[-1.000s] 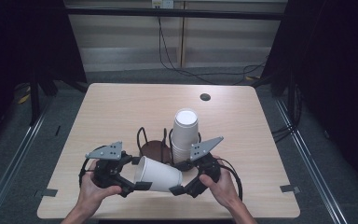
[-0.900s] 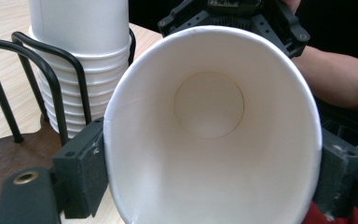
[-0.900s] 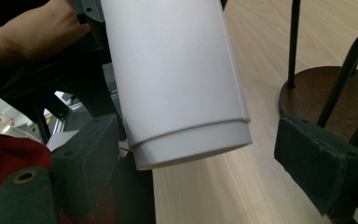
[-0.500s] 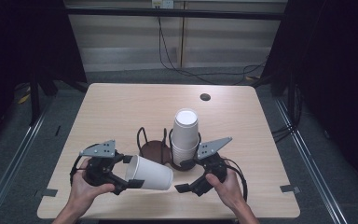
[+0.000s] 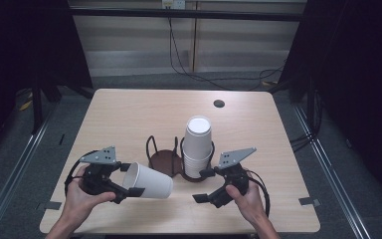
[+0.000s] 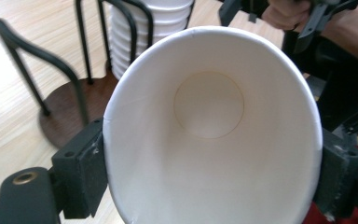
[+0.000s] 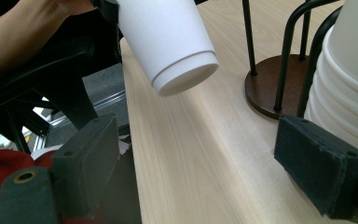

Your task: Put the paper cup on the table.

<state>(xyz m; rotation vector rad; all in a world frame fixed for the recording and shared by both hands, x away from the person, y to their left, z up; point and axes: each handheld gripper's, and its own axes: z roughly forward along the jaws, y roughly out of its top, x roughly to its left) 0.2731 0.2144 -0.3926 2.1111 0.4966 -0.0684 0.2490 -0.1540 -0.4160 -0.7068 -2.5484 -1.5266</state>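
At the near edge of the bench (image 5: 129,114), 2 hands work 2 grippers over a stand of paper cups. The left gripper (image 5: 124,185), at about 7 o'clock on the bench, has its jaws clenched on the rim of 1 white paper cup (image 5: 149,182). The cup lies on its side above the bench top, its open mouth toward the left hand (image 5: 79,201) and its base pointing toward 3 o'clock. In the left gripper view, the cup (image 6: 212,135) opens straight at the camera, and the 2 black pads (image 6: 81,172) press its rim from either side, squeezing the mouth slightly oval.

The right gripper (image 5: 204,185), at about 5 o'clock, has its jaws released and grasps nothing. In the right gripper view, its pads (image 7: 321,165) stand well apart, with bare wood between them; 1 pad sits just beside the cup stack (image 7: 349,88). The held cup (image 7: 172,42) hangs in the air beyond.

Farther in, near the bench's middle, stands a dark brown cup holder (image 5: 165,160) with black wire loops. Its right side carries the stack of white cups (image 5: 198,147), upright. At about 1 o'clock, toward the far edge, a small round hole (image 5: 219,103) marks the bench top.
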